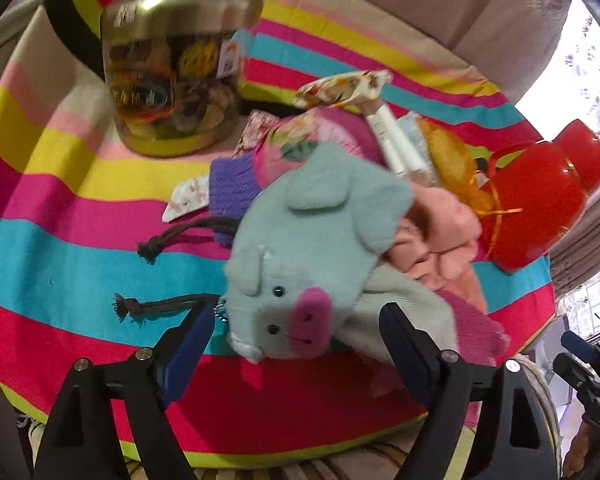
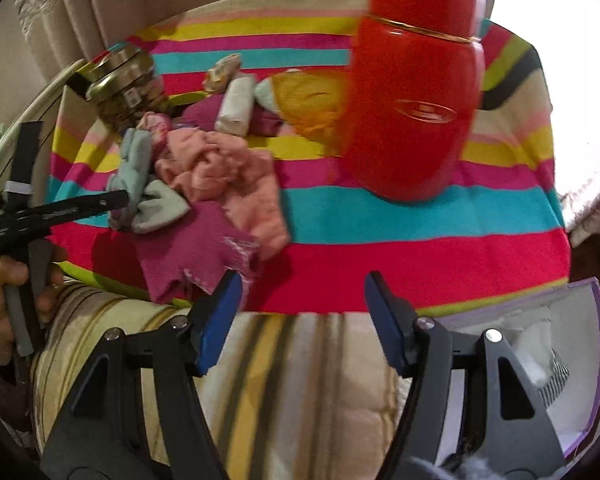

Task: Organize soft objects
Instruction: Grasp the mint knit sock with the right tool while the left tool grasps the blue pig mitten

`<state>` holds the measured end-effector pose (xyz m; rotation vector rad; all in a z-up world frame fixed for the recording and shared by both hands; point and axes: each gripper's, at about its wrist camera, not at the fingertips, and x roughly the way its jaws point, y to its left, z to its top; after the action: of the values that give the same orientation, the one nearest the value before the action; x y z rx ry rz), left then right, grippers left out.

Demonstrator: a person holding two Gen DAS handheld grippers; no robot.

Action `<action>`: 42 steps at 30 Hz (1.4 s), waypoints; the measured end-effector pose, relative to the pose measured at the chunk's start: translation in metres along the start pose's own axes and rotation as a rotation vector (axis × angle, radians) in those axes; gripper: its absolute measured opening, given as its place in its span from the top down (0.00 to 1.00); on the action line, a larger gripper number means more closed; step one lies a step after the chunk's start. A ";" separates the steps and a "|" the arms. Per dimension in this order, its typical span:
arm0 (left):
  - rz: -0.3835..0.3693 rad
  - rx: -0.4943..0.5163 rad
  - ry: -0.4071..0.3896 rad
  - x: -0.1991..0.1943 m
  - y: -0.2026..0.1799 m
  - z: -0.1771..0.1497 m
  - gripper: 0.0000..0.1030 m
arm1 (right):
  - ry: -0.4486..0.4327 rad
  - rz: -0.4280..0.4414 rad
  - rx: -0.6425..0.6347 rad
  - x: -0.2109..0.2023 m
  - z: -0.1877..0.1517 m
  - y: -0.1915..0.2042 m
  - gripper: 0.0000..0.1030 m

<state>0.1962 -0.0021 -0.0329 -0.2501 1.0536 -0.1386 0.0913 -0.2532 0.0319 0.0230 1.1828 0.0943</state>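
Your left claw [image 1: 296,320] stands spread wide, its blue pads [image 1: 188,344] on either side of the pale blue plush pig [image 1: 300,256] — the snout end sits between them, but neither pad presses on it. The pig lies on the striped cloth [image 1: 60,240] at the near edge of a heap of soft things: a purple knitted piece [image 1: 230,184] just behind it, a flowered pink pouch [image 1: 300,144] beyond that, a peach-pink cloth [image 1: 448,232] to its right and a magenta cloth [image 1: 472,320] under its lower right side. Two dark knotted cords [image 1: 160,304] trail out to the left across the stripes. A glass jar with a gold lid [image 1: 172,80] stands behind the heap on the left, and a red container [image 1: 540,200] stands on the right, touching an orange mesh bag [image 1: 452,160].

Your right claw [image 2: 300,308] is also spread, with nothing between its pads — it hangs over the near edge of the striped cloth, where the cloth meets a striped cushion [image 2: 300,380]. In that view the magenta cloth [image 2: 188,256] lies just left of the claw's left pad, the peach-pink cloth [image 2: 236,176] is behind it, and the pig [image 2: 140,184] is partly hidden by your left claw [image 2: 120,200]. The red container [image 2: 416,100] stands upright well ahead of the right claw. A hand [image 2: 4,300] shows at the left edge.
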 end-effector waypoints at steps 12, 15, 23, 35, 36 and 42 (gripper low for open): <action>0.005 0.021 0.015 0.018 0.002 0.001 0.44 | 0.024 0.090 -0.157 0.029 0.022 0.063 0.27; -0.022 -0.012 -0.008 0.013 0.008 0.000 0.48 | 0.038 0.102 -0.201 0.039 0.024 0.080 0.27; -0.059 -0.130 -0.113 -0.012 0.031 -0.006 0.50 | 0.075 0.126 -0.273 0.064 0.032 0.113 0.27; -0.085 -0.287 -0.259 -0.042 0.061 -0.018 0.50 | 0.101 0.033 -0.476 0.101 0.038 0.171 0.27; -0.087 -0.296 -0.266 -0.043 0.063 -0.019 0.50 | 0.099 0.026 -0.488 0.103 0.038 0.174 0.27; -0.104 -0.341 -0.292 -0.047 0.073 -0.019 0.50 | 0.112 -0.042 -0.557 0.124 0.044 0.194 0.30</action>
<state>0.1561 0.0767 -0.0226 -0.6159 0.7687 -0.0134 0.1668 -0.0479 -0.0532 -0.5024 1.2341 0.3892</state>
